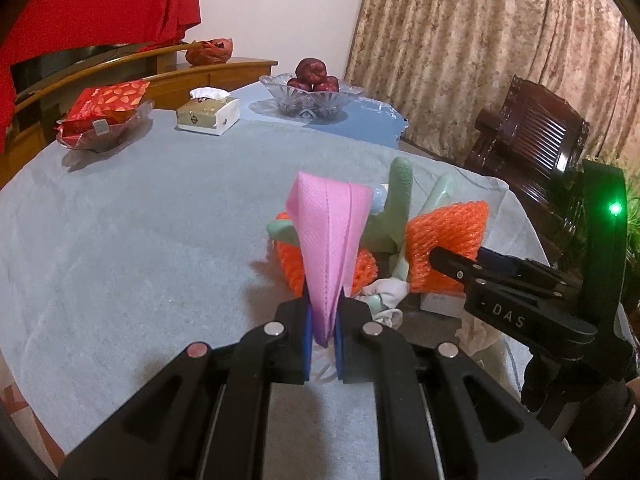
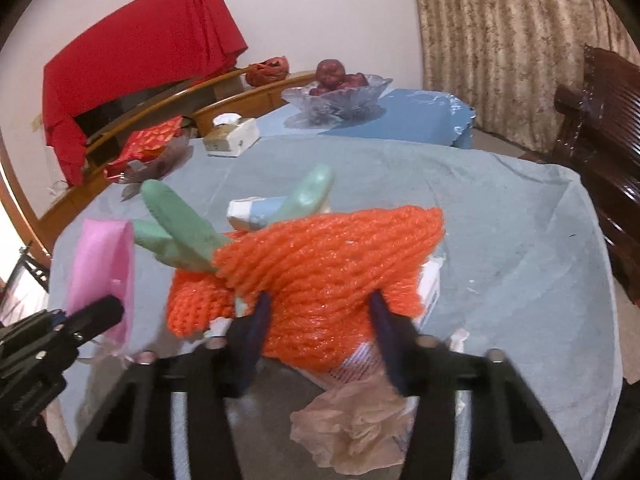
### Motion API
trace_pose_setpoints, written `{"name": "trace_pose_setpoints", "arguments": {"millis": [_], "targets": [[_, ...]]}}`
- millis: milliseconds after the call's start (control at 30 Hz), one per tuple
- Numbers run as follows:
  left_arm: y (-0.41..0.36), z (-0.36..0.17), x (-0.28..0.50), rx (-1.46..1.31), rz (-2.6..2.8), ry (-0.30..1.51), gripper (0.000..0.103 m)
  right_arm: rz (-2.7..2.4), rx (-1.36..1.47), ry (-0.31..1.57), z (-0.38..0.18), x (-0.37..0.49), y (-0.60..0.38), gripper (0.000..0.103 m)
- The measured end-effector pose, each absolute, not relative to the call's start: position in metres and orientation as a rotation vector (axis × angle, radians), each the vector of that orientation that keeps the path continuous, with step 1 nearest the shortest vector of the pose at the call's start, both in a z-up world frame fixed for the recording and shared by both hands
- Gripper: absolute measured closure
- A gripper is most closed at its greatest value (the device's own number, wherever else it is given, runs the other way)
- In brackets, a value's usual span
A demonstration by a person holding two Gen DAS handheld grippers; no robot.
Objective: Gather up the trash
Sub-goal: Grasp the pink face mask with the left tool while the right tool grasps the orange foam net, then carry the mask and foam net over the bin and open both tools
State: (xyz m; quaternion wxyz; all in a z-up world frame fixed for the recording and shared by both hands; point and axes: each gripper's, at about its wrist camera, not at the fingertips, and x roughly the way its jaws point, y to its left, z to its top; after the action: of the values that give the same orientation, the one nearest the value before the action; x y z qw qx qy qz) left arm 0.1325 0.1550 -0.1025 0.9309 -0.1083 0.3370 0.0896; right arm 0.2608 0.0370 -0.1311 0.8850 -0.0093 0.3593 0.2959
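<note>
My left gripper (image 1: 323, 312) is shut on the bottom of a pink face mask (image 1: 326, 232), which stands up from its blue pads. Behind the mask lies a trash pile on the grey tablecloth (image 1: 140, 220): green rubber gloves (image 1: 394, 204), orange foam fruit nets (image 1: 292, 264) and crumpled white scraps. My right gripper (image 2: 318, 312) has its jaws around the largest orange foam net (image 2: 328, 256), both pads pressing its sides. Under the net are a white box (image 2: 430, 284) and a crumpled tan plastic bag (image 2: 352, 428). A small blue-and-white carton (image 2: 256, 212) lies behind the gloves (image 2: 180, 228).
At the far side of the table stand a tissue box (image 1: 208, 114), a glass bowl of red apples (image 1: 312, 92) and a red snack packet in a dish (image 1: 104, 112). A dark wooden chair (image 1: 528, 140) stands to the right by the curtain. A wooden sideboard runs along the left.
</note>
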Motion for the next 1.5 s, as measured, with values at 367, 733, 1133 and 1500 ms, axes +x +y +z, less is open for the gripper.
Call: {"name": "trace_pose_setpoints", "arguments": {"millis": [367,733,1133,1500], "targets": [[0.140,-0.086,0.125,-0.205,0.172,0.662,0.095,0.662,0.004,0.692,-0.106,0.235,0.020,0.082],[0.104,-0.066,0.110,-0.188,0.100,0.631,0.095,0.680,0.048,0.625,-0.074,0.198,-0.022,0.082],[0.048,-0.048,0.094,-0.163,-0.031,0.603,0.095,0.621,0.089,0.552,-0.040,0.156,-0.084,0.082],[-0.030,-0.043,0.088,-0.118,-0.228,0.606,0.095,0.457,0.123,0.527,-0.031,0.124,-0.160,0.081]]}}
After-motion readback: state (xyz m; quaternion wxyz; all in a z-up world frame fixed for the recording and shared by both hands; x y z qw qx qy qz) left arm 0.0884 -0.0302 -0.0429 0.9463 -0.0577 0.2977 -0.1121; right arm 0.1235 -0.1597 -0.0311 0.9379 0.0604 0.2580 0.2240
